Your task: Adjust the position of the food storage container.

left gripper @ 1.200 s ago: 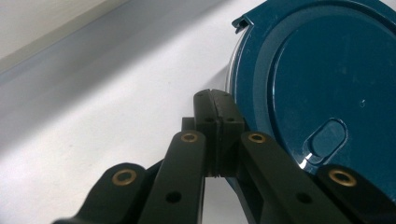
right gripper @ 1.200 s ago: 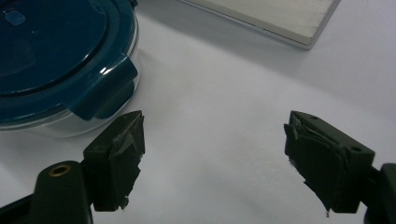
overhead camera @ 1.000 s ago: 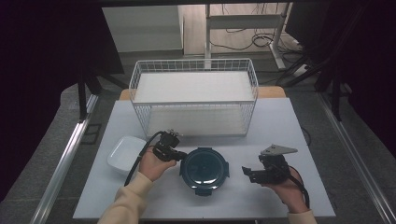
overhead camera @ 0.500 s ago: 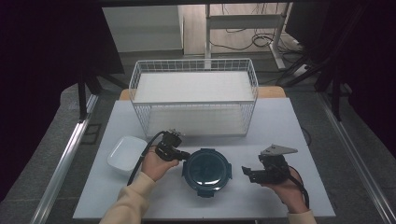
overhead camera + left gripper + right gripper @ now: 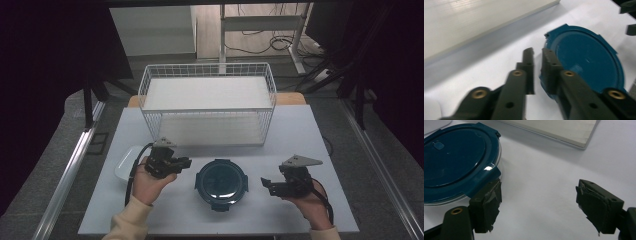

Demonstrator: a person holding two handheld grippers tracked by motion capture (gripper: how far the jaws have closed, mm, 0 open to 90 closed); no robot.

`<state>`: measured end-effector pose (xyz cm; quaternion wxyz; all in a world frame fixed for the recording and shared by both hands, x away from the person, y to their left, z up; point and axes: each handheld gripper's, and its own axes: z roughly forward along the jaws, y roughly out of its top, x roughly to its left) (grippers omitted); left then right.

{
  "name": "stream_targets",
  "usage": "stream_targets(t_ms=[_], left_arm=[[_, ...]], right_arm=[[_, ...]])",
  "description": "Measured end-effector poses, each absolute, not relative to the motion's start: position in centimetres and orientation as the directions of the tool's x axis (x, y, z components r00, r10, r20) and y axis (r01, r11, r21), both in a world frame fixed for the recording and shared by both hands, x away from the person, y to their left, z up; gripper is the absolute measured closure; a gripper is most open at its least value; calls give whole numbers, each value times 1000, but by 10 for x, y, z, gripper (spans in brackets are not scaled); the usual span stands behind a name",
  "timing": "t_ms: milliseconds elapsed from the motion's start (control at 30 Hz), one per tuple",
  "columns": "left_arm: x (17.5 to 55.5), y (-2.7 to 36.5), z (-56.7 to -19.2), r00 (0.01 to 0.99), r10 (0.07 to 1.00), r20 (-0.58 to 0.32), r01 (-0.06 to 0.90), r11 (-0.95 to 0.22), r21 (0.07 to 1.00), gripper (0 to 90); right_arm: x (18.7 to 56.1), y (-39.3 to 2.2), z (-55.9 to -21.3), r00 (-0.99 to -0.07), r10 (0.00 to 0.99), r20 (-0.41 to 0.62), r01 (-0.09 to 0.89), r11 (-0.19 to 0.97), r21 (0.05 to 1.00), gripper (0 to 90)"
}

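A round container with a dark teal clip lid [image 5: 220,183] sits on the white table between my two grippers. My left gripper [image 5: 187,161] is just left of the container and points at its rim. In the left gripper view its jaws [image 5: 538,53] have just been opening; a narrow gap shows bare table between them, and the lid [image 5: 586,57] lies to their right. My right gripper [image 5: 266,186] rests to the right of the container. Its jaws [image 5: 537,195] stand wide open over bare table, with the left pad close to a lid latch [image 5: 482,180].
A white wire basket [image 5: 207,105] with a pale board inside stands at the back of the table [image 5: 300,135]. A white dish [image 5: 126,162] lies just left of my left hand. Dark floor and metal rails flank the table.
My left gripper has drawn back a little to the left, away from the lid's rim, and its jaws have parted slightly. The right gripper has stayed put.
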<state>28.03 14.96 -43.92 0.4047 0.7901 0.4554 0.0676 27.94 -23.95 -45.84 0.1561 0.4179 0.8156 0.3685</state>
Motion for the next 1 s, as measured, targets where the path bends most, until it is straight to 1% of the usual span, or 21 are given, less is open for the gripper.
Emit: stream_targets(t_ms=[33, 67, 100, 133, 167, 233, 400, 600, 700, 1000], left_arm=[[280, 150, -439, 576, 774, -262, 665, -258, 701, 677], [275, 151, -440, 570, 777, -265, 664, -246, 706, 583], [266, 155, -442, 565, 779, -273, 664, -234, 710, 516], [266, 155, -442, 565, 779, -273, 664, -234, 710, 457], [260, 160, -446, 557, 777, -292, 672, -216, 708, 410], [257, 164, -449, 553, 778, -297, 679, -213, 703, 349], [251, 173, -452, 544, 780, -309, 687, -203, 697, 289], [255, 184, -454, 515, 801, -307, 691, -175, 701, 253], [258, 187, -460, 513, 791, -333, 703, -165, 692, 248], [251, 189, -457, 510, 799, -320, 695, -163, 700, 244]], right_arm=[[279, -240, -458, -602, 797, 53, 567, 379, 732, 204], [279, -238, -458, -607, 792, 55, 564, 381, 733, 204], [279, -238, -458, -608, 792, 56, 563, 381, 733, 204], [279, -238, -458, -608, 792, 56, 563, 381, 733, 204], [279, -237, -458, -611, 790, 57, 562, 382, 734, 204], [279, -236, -458, -615, 786, 57, 560, 385, 733, 203], [278, -236, -456, -625, 779, 57, 551, 388, 739, 203], [280, -235, -457, -638, 765, 88, 551, 373, 747, 202], [281, -234, -459, -636, 767, 85, 553, 376, 743, 201], [281, -232, -453, -641, 764, 73, 536, 377, 755, 201]])
